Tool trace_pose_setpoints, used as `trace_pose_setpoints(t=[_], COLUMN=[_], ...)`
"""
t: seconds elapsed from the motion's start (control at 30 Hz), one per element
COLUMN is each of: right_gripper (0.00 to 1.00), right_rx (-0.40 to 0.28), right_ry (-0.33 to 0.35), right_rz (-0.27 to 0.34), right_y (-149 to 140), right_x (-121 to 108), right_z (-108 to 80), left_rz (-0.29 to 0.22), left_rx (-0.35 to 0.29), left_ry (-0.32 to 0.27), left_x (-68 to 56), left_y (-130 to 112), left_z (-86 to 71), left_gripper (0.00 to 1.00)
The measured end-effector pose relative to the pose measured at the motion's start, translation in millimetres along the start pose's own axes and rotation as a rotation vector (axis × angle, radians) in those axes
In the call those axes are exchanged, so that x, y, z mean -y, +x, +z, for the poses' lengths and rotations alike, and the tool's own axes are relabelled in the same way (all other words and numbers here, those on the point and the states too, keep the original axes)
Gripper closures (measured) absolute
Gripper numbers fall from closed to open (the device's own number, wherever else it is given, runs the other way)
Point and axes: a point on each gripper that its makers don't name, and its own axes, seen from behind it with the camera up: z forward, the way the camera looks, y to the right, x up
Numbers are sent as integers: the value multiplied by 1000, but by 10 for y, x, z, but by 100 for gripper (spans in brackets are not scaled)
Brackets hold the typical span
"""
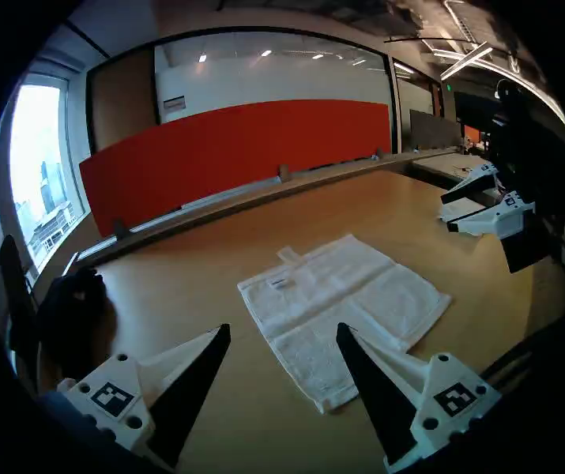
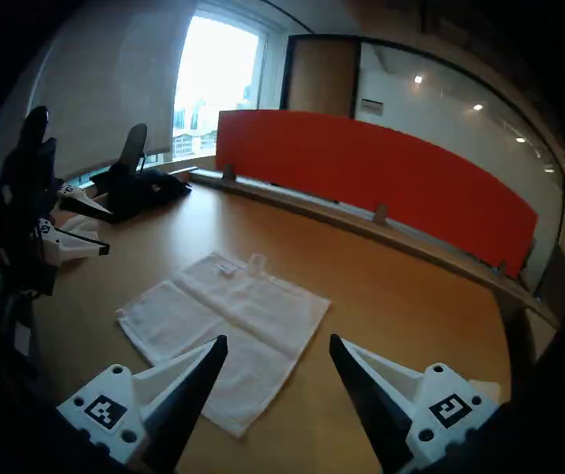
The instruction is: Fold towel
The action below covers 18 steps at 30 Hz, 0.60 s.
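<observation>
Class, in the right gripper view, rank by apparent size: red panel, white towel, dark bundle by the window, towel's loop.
Red panel, narrowly
white towel, which is nearer the camera, so that order is unsure
dark bundle
towel's loop

Daylight is pouring in through the window (image 2: pixel 219 79), blowing it out to near white, while small ceiling lights (image 1: pixel 266 54) are glowing beyond the glass wall (image 1: pixel 282 83). The tabletop (image 1: pixel 203 276) is catching a soft, even sheen, and the white towel (image 1: pixel 345 300) is showing crisp, throwing hardly any shadow. Fisheye distortion is bending the red panel (image 2: pixel 377 174) into an arc, and the rims are darkening. The dark shape (image 2: pixel 136 189) by the window is losing detail, perhaps slightly blurred.
</observation>
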Motion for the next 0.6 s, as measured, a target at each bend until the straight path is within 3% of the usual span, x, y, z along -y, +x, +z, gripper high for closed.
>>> trace_pose_setpoints(t=[0.6], right_gripper=[0], right_rx=[136], right_ry=[55], right_rz=[-20], right_y=[-753], right_x=[237], right_z=[273], left_rz=[2], left_rx=[148], left_ry=[-69], left_x=[-242], left_y=[-702], left_z=[221], left_gripper=[0])
